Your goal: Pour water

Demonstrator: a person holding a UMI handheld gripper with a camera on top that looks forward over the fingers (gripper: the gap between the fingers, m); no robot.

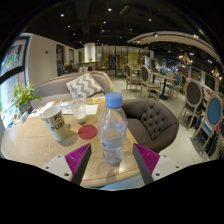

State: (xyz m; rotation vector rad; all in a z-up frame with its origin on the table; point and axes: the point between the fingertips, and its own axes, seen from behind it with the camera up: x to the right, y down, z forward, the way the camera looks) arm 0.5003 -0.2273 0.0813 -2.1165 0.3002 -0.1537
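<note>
My gripper (112,160) clamped the water bottle (113,130), both pink pads (78,158) pressing its sides | bottle clear, blue-capped, upright above the table (30,140) | paper cup (52,121) stood left.

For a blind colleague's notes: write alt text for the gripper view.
A clear plastic water bottle with a blue cap stands upright on a light wooden table between the gripper's two pink-padded fingers; whether they press on it cannot be seen. Beyond it are a white paper cup, a round red coaster and a dark grey armchair.
</note>
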